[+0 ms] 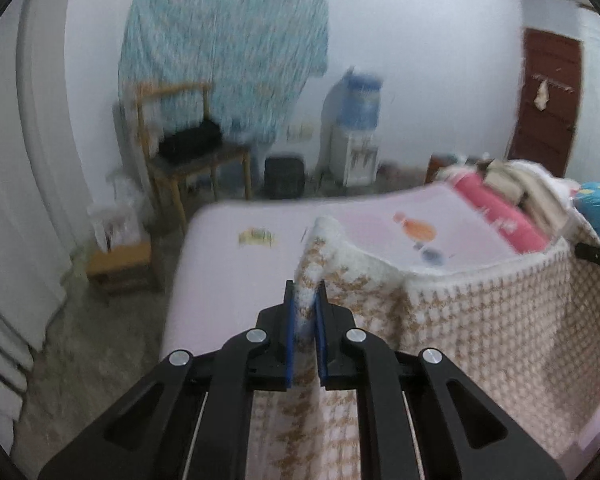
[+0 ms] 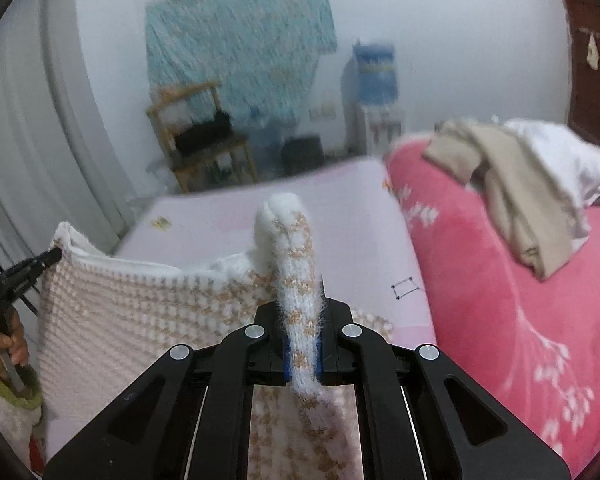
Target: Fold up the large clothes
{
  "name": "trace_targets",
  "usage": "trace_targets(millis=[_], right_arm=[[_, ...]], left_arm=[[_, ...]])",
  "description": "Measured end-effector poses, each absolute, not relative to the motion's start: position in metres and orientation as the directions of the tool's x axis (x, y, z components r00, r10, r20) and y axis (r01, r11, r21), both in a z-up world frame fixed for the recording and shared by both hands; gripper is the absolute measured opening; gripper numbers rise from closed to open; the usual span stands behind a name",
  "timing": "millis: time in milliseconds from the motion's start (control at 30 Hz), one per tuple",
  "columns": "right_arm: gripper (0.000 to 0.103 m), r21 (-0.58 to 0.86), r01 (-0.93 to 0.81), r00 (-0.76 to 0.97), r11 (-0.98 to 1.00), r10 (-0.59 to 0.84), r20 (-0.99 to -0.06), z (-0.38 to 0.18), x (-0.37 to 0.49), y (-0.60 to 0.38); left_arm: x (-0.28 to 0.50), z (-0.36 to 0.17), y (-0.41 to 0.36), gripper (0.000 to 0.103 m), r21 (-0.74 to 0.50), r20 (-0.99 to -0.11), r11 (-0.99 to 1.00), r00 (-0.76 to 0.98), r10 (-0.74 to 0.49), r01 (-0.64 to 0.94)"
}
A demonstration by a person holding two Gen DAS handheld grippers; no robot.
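left wrist view, l to r: small wooden stool [image 1: 120,266] on the floor at far left, then a wooden chair [image 1: 188,148] w/ a black bag on the seat, a teal cloth [image 1: 224,52] hung on the wall behind it. water dispenser [image 1: 356,128] further right, brown door [image 1: 548,100] at far right. pink mattress [image 1: 228,280] fills the middle. left gripper [image 1: 305,300] is clenched on one edge of the knitted sweater [image 1: 480,320], white w/ tan pattern; the cloth bunches up between the blue pads and hangs stretched away to the right, over the mattress.

right wrist view: a hand [image 2: 14,344] at far left edge on the other tool's handle, sweater [image 2: 140,312] spread from there to the centre. right gripper [image 2: 302,300] is clamped on a rolled white edge of it, fuzz sticking up past the jaws. right of that a red blanket [image 2: 500,300] w/ a beige garment [image 2: 512,200] lying on top.
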State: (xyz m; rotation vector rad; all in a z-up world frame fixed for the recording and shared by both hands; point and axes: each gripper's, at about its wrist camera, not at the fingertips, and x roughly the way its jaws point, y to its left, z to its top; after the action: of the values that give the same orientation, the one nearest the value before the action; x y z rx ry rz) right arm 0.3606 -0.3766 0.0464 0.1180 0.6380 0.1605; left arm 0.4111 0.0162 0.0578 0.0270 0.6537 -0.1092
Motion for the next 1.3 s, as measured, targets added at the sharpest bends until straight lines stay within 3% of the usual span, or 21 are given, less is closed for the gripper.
trace_targets(millis=[100,167,233,300,333,367,567,700,867,1000,1300], right_arm=[[0.010,0.182,-0.099,0.714,0.978,0.198,-0.671,0.006,0.398,-0.380],[0.020,0.203,-0.085,0.687,0.976,0.205,-0.697,-0.009,0.409,-0.386],[0.042,0.254,-0.072,0.683,0.964,0.234,-0.692,-0.017,0.414,-0.398],[0.055,0.353,-0.043,0.681,0.935,0.286,-0.674,-0.020,0.416,-0.419],[0.055,0.392,-0.032,0.682,0.919,0.307,-0.664,-0.020,0.417,-0.427],[0.056,0.457,-0.009,0.687,0.889,0.338,-0.644,-0.020,0.417,-0.441],[0.057,0.595,0.078,0.737,0.800,0.356,-0.574,-0.002,0.390,-0.484],[0.061,0.531,0.042,0.754,0.846,0.322,-0.572,0.029,0.346,-0.467],[0.079,0.279,-0.021,0.760,0.960,0.197,-0.620,0.055,0.278,-0.406],[0.088,0.121,-0.047,0.798,0.992,0.110,-0.592,0.060,0.201,-0.355],[0.095,0.164,0.025,0.809,0.986,0.076,-0.583,0.028,0.115,-0.309]], left_arm=[[0.443,0.021,0.026,0.009,-0.063,-0.702,0.995,0.705,-0.098,0.075],[0.456,0.001,0.037,0.012,-0.123,-0.747,0.991,0.654,-0.121,0.044],[0.461,-0.008,0.046,0.021,-0.172,-0.757,0.985,0.636,-0.149,0.026],[0.459,-0.012,0.058,0.032,-0.231,-0.752,0.973,0.633,-0.183,0.007],[0.458,-0.011,0.066,0.043,-0.258,-0.747,0.966,0.636,-0.193,-0.011],[0.456,-0.010,0.074,0.046,-0.280,-0.741,0.960,0.642,-0.198,-0.027],[0.435,0.018,0.090,0.057,-0.308,-0.697,0.949,0.694,-0.181,-0.062],[0.397,0.046,0.076,0.068,-0.283,-0.674,0.959,0.708,-0.209,0.014],[0.323,0.071,0.044,0.083,-0.235,-0.666,0.962,0.699,-0.262,0.136],[0.268,0.076,0.018,0.098,-0.221,-0.658,0.959,0.698,-0.282,0.180],[0.185,0.054,-0.033,0.098,-0.183,-0.684,0.974,0.694,-0.225,0.136]])
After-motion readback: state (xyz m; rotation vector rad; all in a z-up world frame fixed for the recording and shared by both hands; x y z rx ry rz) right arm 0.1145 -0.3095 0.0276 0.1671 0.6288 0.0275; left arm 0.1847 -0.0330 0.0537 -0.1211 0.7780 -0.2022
